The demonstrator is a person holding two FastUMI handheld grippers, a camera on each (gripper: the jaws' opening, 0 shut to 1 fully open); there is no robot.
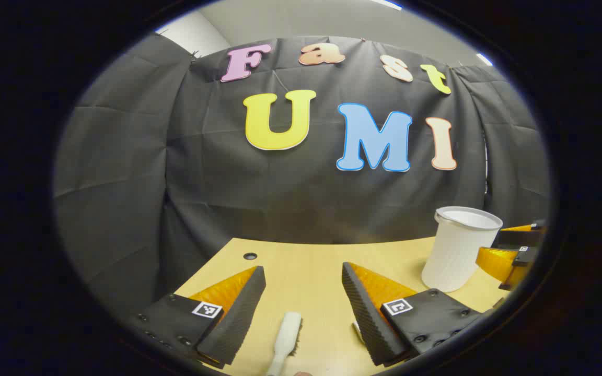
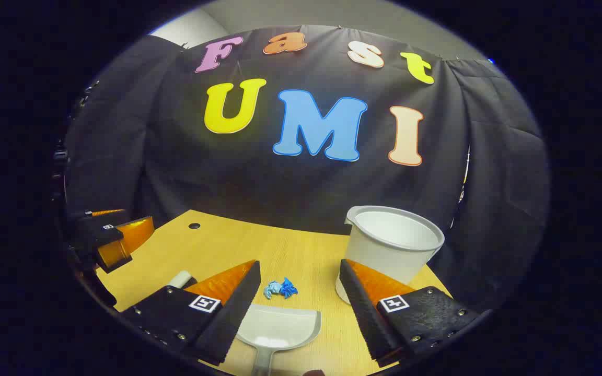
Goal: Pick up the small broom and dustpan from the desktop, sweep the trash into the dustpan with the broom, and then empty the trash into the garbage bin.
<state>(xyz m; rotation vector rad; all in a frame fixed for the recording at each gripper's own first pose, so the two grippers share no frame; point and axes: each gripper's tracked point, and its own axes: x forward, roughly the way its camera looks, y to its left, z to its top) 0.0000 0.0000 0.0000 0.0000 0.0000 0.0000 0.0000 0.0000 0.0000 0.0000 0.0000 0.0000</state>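
Hovering over the table (image 1: 301,261), your left gripper (image 1: 303,292) has its fingers spread, the broom (image 1: 285,339) lying between them, untouched. Your right gripper (image 2: 298,297) is spread too, above the dustpan (image 2: 280,329), whose handle runs near, toward you. The trash (image 2: 280,288), a small blue wad, sits just beyond the pan's far lip; the bin (image 2: 392,245) stands far right. Coming down off-centre could nudge the broom sideways or skid the pan into the wad. The bin looks light; a swing of your right gripper might tip it.
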